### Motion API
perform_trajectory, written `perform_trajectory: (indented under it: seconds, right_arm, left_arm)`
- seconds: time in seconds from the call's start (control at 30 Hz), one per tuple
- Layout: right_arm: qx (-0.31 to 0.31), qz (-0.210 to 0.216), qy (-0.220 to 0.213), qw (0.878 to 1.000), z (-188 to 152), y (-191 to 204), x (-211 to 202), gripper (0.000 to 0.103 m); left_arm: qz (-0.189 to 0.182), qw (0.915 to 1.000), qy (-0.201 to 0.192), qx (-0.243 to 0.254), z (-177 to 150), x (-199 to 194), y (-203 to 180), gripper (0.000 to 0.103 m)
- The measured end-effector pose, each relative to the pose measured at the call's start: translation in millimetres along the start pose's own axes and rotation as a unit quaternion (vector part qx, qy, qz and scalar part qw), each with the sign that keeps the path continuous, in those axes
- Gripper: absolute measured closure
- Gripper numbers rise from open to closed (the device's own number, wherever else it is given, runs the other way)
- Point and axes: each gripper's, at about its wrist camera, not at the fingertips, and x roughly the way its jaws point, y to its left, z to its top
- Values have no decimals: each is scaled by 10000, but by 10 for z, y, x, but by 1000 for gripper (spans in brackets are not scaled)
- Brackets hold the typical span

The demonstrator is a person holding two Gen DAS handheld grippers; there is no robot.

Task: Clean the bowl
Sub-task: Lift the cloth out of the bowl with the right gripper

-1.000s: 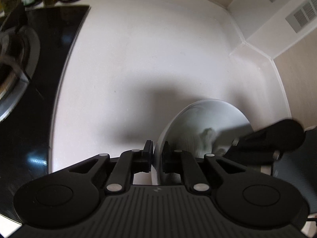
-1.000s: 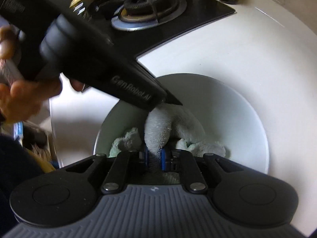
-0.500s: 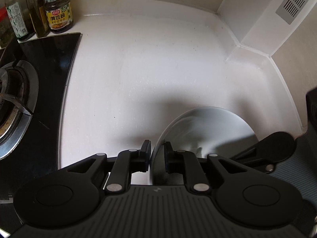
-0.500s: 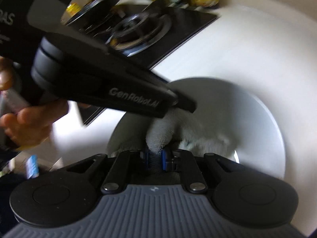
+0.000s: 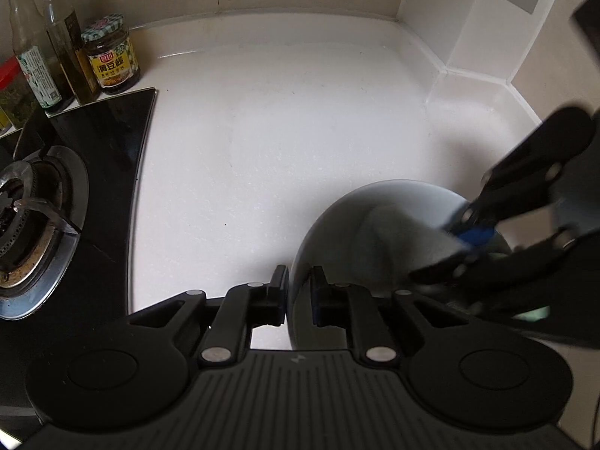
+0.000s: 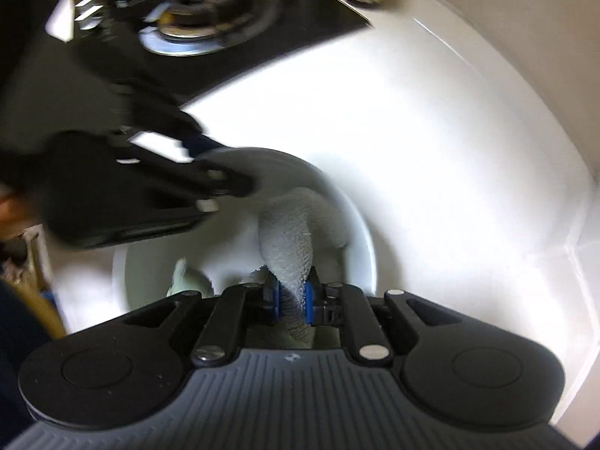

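Bowl: the white bowl is sitting on the white bench, just right of the black hob, and is being tipped up by its rim.
Bowl's look: its glazed inside is showing pale and smooth, with no dirt that I can make out; the blur is hiding any finer marks.
Cloth: a grey terry cloth is pressing against the inner wall, with a pale green fold lying lower in the bowl.
Right tool: its blue-padded fingers are clamping narrowly on the cloth.
Left tool: it is pinching the bowl's near rim, one finger outside and one inside.
Progress: wiping is looking well under way, since cloth and wall are touching; how much of the surface is left I cannot judge, and the outside is not showing clearly.
Surroundings: a gas burner is sitting on the hob, and a sauce jar and bottles are standing behind it by the wall.
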Motion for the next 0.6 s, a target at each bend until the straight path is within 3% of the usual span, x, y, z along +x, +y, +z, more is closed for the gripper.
perform_trajectory:
  seconds: [0.07,0.23,0.3,0.4,0.5,0.6]
  right_arm:
    - [94,46,70,9999,-20,2,83,93]
    - [685,929,83,9933,-312,-39,-208,92]
    - [931,1291,60,9872,-431,-63,-333,92]
    - [1406,1936,-369,9702,-676,-212,-656,92]
    - [1678,1984,-910,9614,-995,-284,-1045,93]
    - [2191,1445,-1711,9497,-1234,-354,-1463,93]
  left_arm:
    - [15,10000,-19,-36,-11,-7,1,88]
    - [21,9999,-32,-93,-11,-3,-34,84]
    - [46,9999,-36,-86,-12,0,-53,83]
    - [79,9999,-46,-94,-19,-1,-63,83]
    - [47,9998,-11,-187,-21,-5,-39,84]
    - [31,9997,38,-248,-29,-22,-28,87]
